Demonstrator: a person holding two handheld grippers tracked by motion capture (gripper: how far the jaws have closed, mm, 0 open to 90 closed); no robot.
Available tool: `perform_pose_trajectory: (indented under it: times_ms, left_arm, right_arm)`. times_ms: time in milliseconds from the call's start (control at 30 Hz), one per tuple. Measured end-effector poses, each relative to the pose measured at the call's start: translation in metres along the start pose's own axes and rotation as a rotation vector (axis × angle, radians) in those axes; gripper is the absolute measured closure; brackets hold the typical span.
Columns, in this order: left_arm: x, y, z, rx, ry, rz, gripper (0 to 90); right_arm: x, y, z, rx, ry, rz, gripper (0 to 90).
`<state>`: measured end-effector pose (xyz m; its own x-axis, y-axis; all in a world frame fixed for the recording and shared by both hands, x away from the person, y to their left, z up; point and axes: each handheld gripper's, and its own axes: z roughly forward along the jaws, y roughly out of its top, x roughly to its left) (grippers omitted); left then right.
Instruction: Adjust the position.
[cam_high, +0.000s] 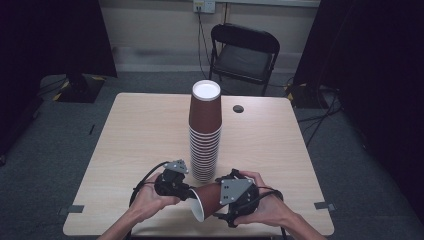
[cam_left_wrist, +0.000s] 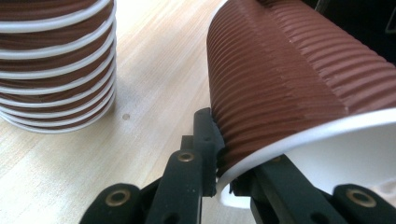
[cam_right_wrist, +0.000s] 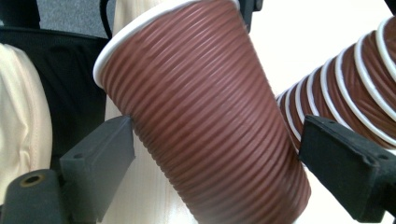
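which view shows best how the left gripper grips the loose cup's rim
The left gripper view: the left gripper pinches the loose cup at its white rim. The high view shows them small; the right gripper view shows the cup's ribbed side.

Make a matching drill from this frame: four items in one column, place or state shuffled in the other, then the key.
Items
1. loose cup
2. cup stack
3. folding chair
4. left gripper

Place or state
A. on the floor beyond the far edge of the table
B. lying on its side between the two grippers
C. pinching a white rim, one of its fingers outside, one inside
D. standing upside down mid-table

Pairs: 1-B, 2-D, 3-A, 4-C
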<state>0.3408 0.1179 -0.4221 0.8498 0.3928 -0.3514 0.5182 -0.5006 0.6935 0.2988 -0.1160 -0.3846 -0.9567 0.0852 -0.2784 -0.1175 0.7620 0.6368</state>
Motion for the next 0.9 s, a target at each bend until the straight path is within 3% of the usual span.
perform_pose_trajectory:
  times_ms: [200, 300, 367, 433, 500, 767, 900]
  left_arm:
    - [0.005, 0.001, -0.002, -0.012, -0.028, -0.028, 85.0]
    - [0.003, 0.003, -0.003, -0.044, -0.027, -0.048, 85.5]
    - [0.003, 0.005, -0.005, -0.07, -0.061, -0.061, 86.4]
    - [0.002, 0.007, -0.005, -0.075, -0.042, -0.056, 86.5]
    - [0.003, 0.007, -0.005, -0.079, -0.042, -0.058, 86.5]
    - [0.003, 0.007, -0.002, -0.094, -0.069, -0.069, 86.5]
    - [0.003, 0.005, -0.002, -0.119, -0.06, -0.075, 86.5]
  right_arm:
    - [0.004, 0.002, 0.005, 0.019, -0.04, -0.056, 8.6]
    - [0.006, 0.003, 0.01, 0.029, -0.041, -0.078, 8.5]
    - [0.009, 0.005, 0.014, 0.043, -0.065, -0.105, 8.8]
    - [0.01, 0.006, 0.017, 0.045, -0.103, -0.125, 8.9]
    - [0.01, 0.006, 0.017, 0.036, -0.102, -0.092, 9.4]
    - [0.01, 0.006, 0.02, 0.038, -0.112, -0.114, 9.4]
    - [0.011, 0.007, 0.022, 0.036, -0.102, -0.072, 10.6]
